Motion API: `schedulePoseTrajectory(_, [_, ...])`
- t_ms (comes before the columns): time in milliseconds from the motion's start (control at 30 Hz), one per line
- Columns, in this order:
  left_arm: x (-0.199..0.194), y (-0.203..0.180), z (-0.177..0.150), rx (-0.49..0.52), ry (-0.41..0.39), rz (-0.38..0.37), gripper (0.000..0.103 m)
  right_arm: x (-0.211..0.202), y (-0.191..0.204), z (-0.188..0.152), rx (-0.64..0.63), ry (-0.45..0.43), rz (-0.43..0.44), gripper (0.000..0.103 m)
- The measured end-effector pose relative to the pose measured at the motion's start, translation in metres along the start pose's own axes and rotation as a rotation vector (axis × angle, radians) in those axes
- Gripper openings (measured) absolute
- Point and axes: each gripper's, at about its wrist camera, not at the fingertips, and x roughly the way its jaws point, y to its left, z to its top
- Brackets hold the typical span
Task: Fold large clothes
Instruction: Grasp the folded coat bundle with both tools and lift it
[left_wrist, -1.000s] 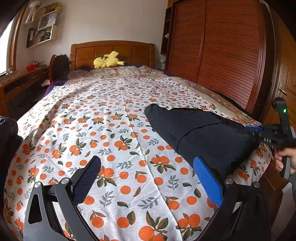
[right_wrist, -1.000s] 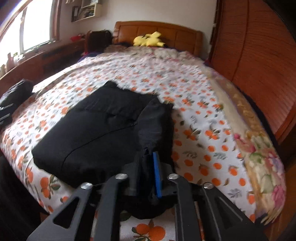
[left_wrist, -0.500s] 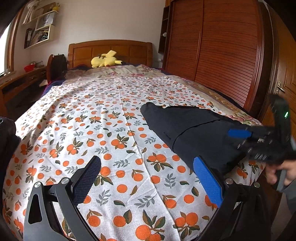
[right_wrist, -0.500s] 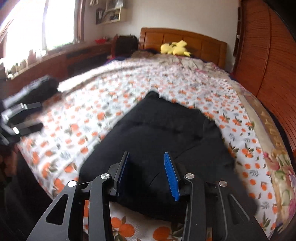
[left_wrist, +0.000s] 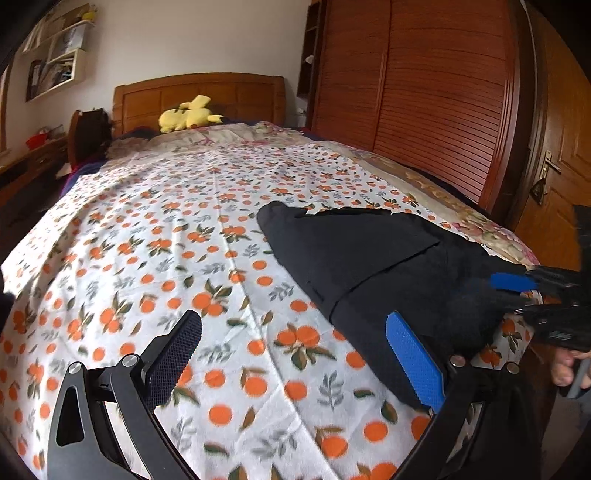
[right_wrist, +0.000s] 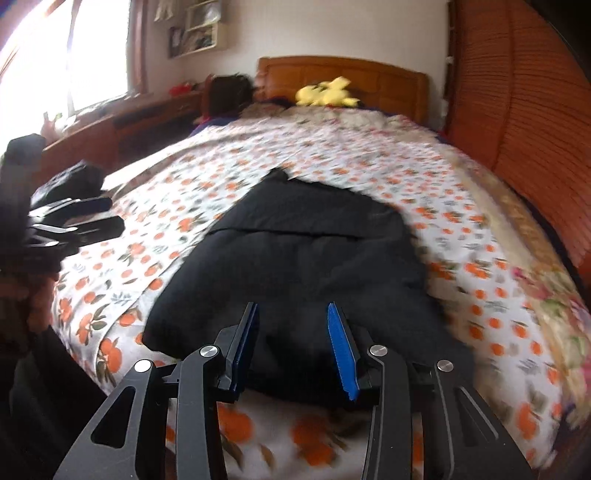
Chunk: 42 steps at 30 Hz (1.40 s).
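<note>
The folded black garment (right_wrist: 303, 258) lies on the bed (left_wrist: 147, 258) near its foot edge. Both the left hand-held gripper (left_wrist: 295, 354) and the right hand-held gripper (right_wrist: 291, 339) are spread, gripping nothing. A yellow plush toy (left_wrist: 186, 118) rests by the headboard.

The black garment (right_wrist: 295, 266) has its near hem hidden behind the right gripper's fingers (right_wrist: 341, 347). Motion blur smears the bedspread (right_wrist: 517, 295) right of those fingers. In the left wrist view, the right gripper (left_wrist: 517, 295) is blurred and cut off by the frame edge beyond the left gripper's blue finger (left_wrist: 413, 363).
</note>
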Motion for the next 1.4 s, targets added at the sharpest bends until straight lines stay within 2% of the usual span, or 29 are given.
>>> schedulePoseTrajectory(200, [0.037, -0.001, 0.028, 0.048, 0.013, -0.017, 0.101, -0.030, -0.036, -0.027, 0.111, 0.006, -0.093, 0.044])
schedulePoseTrajectory(300, [0.058, -0.001, 0.042, 0.077, 0.021, -0.012, 0.101, -0.031, -0.043, -0.037, 0.152, 0.011, -0.119, 0.068])
schedulePoseTrajectory(367, [0.072, 0.001, 0.051, 0.088, 0.028, -0.004, 0.101, -0.030, -0.046, -0.042, 0.182, 0.002, -0.132, 0.067])
schedulePoseTrajectory(633, [0.135, 0.012, 0.082, 0.085, 0.078, 0.018, 0.101, -0.005, -0.062, -0.038, 0.292, 0.000, -0.085, 0.068])
schedulePoseTrajectory(833, [0.180, 0.017, 0.094, 0.088, 0.127, 0.046, 0.101, 0.025, -0.072, -0.040, 0.354, 0.048, -0.061, 0.068])
schedulePoseTrajectory(1100, [0.222, 0.036, 0.096, -0.017, 0.195, -0.001, 0.099, 0.036, -0.076, -0.044, 0.372, 0.063, -0.029, 0.070])
schedulePoseTrajectory(1167, [0.225, 0.037, 0.093, -0.042, 0.210, -0.034, 0.091, 0.036, -0.076, -0.044, 0.378, 0.065, -0.013, 0.066])
schedulePoseTrajectory(1200, [0.227, 0.038, 0.091, -0.058, 0.219, -0.054, 0.085, 0.037, -0.076, -0.044, 0.383, 0.065, 0.007, 0.057])
schedulePoseTrajectory(1267, [0.229, 0.036, 0.089, -0.084, 0.234, -0.096, 0.071, 0.039, -0.075, -0.043, 0.386, 0.067, 0.027, 0.051])
schedulePoseTrajectory(1333, [0.229, 0.034, 0.089, -0.095, 0.243, -0.102, 0.059, 0.040, -0.073, -0.041, 0.377, 0.061, 0.047, 0.033])
schedulePoseTrajectory(1367, [0.229, 0.032, 0.089, -0.093, 0.249, -0.106, 0.054, 0.040, -0.072, -0.041, 0.376, 0.057, 0.058, 0.029])
schedulePoseTrajectory(1400, [0.229, 0.028, 0.090, -0.092, 0.258, -0.113, 0.044, 0.038, -0.071, -0.040, 0.367, 0.050, 0.061, 0.020])
